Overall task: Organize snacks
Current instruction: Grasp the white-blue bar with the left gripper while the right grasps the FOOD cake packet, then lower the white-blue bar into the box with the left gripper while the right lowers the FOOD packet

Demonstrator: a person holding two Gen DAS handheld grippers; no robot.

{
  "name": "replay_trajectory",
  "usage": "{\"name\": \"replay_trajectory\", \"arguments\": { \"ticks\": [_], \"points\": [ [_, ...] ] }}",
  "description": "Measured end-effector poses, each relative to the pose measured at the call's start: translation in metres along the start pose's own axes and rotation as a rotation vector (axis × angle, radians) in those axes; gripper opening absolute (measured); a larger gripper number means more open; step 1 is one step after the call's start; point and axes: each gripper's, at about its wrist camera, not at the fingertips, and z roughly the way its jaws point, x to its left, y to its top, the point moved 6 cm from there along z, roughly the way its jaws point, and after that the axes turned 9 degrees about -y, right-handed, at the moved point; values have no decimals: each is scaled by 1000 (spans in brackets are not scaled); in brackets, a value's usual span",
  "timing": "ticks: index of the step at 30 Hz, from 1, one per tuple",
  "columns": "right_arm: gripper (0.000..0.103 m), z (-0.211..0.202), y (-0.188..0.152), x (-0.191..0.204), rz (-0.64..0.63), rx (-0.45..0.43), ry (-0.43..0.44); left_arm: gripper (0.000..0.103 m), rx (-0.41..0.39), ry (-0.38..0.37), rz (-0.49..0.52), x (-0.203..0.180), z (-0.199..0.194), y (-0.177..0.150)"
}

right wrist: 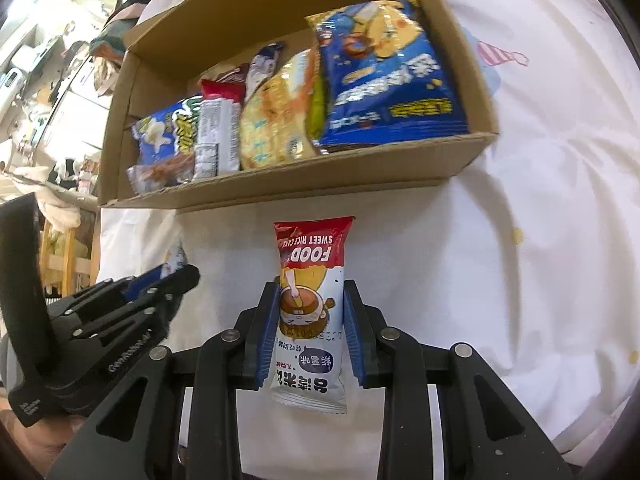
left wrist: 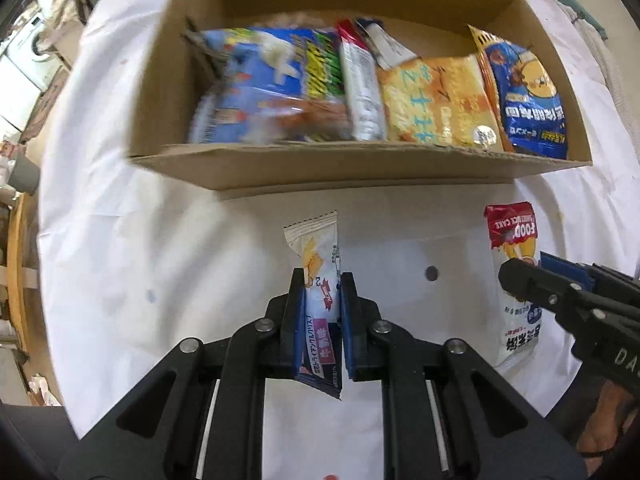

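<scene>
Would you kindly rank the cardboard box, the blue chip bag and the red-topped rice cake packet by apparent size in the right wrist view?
1. cardboard box
2. blue chip bag and red-topped rice cake packet, gripped by the right gripper: these look about alike, and the packet sits much nearer the camera, so I would not rank them.

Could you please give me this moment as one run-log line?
left tongs: shut on white wafer packet | right tongs: shut on rice cake packet | cardboard box: partly filled

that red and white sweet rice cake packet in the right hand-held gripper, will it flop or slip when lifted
The sweet rice cake packet probably stays fairly straight: it stands out past the right hand-held gripper without drooping. Its glossy wrapper may slip. It looks small and puffy, so likely light.
</scene>
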Motion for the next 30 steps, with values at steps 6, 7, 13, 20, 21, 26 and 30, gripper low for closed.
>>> {"name": "replay_trajectory", "arguments": {
  "ticks": [6, 7, 13, 20, 21, 26, 30],
  "points": [
    [32, -12, -1, 18, -36, -22, 47, 13, 35, 13, -109, 28, -4, -23],
    [32, -18, -2, 20, -43, -30, 62, 13, 37, 20, -131, 33, -6, -24],
    [32, -46, -1, 29, -62, -91, 130, 13, -67, 62, -109, 37, -53, -11],
    [32, -79, 11, 38, -68, -177, 196, 13, -220, 88, -97, 36, -116, 21],
    [32, -82, 13, 39, -67, -187, 203, 13, -236, 88, -97, 37, -121, 27],
    [32, -95, 27, 44, -65, -243, 217, 13, -311, 89, -81, 31, -139, 53],
    [32, -100, 42, 41, -46, -277, 221, 13, -347, 102, -29, 23, -143, 73]
  ]
}}
